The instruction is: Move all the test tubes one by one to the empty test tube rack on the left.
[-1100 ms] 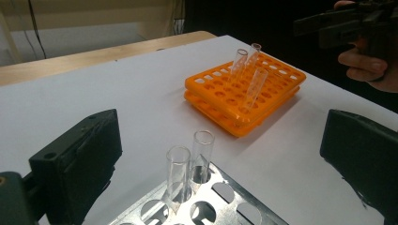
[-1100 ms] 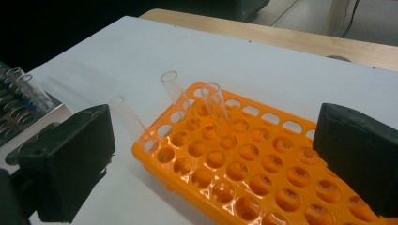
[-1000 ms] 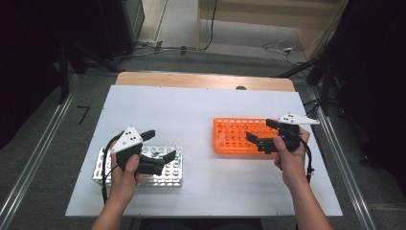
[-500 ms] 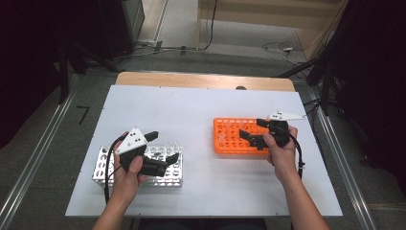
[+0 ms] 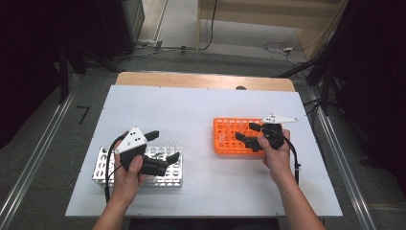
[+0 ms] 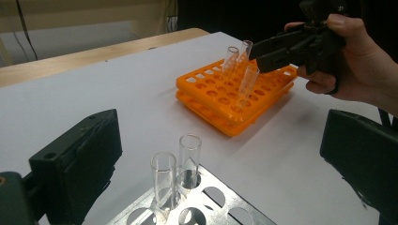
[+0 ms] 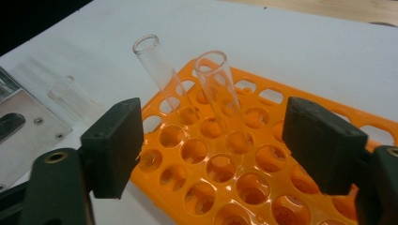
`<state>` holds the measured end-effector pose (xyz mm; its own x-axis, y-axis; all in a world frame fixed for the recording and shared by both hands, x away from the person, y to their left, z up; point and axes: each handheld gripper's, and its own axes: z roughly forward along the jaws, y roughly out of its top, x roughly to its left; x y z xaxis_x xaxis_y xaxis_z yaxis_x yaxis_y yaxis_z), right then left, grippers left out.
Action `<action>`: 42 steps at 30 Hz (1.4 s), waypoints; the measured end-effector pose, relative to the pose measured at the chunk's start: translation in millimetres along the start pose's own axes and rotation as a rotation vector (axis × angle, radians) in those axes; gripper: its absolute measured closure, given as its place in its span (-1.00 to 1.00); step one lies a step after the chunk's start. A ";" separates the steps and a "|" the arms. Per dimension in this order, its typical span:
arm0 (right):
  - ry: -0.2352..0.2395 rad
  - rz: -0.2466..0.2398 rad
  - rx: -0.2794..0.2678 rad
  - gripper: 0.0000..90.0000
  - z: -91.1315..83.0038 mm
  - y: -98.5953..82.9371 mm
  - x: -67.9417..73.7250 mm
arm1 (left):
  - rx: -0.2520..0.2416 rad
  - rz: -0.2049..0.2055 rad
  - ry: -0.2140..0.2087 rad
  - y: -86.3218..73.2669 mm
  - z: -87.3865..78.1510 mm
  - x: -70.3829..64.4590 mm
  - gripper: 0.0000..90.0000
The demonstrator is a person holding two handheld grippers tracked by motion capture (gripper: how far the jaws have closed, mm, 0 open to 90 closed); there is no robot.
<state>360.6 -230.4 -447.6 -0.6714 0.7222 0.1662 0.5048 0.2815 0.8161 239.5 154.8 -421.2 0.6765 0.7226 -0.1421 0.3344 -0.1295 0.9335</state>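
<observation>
right gripper hanging jaws-apart around a glass tube in the orange rack, probably lining up a grab | left gripper gaping over steel rack, holding nothing, looks like it's waiting

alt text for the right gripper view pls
Open right gripper, its two black jaws wide apart over an orange tube rack with two clear glass test tubes standing tilted in it. A metal rack lies at left on the white table.

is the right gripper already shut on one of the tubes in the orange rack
No, the right gripper is open, its jaws standing wide apart on either side of a clear tube in the orange rack without touching it.
</observation>
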 end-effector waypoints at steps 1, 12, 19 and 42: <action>-0.006 -0.001 0.001 -0.48 1.8 -0.4 0.1 | 0.000 -0.001 0.000 -0.2 0.1 -0.1 -1.00; -0.085 -0.002 0.014 0.07 20.8 -3.5 0.1 | 0.001 -0.004 0.004 -1.5 -2.0 0.9 -1.00; -0.082 -0.017 0.023 0.31 28.3 -7.0 0.2 | 0.001 -0.006 0.006 -1.7 -2.9 1.0 -1.00; -0.123 -0.017 -0.058 0.62 14.7 -6.0 -1.7 | -0.005 -0.005 0.008 -0.2 -4.7 1.2 -1.00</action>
<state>366.7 -224.0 -460.8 -0.6063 0.7905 0.0862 0.4593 0.2597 0.8495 237.2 158.9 -420.0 0.6698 0.7285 -0.1440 0.3344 -0.1228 0.9344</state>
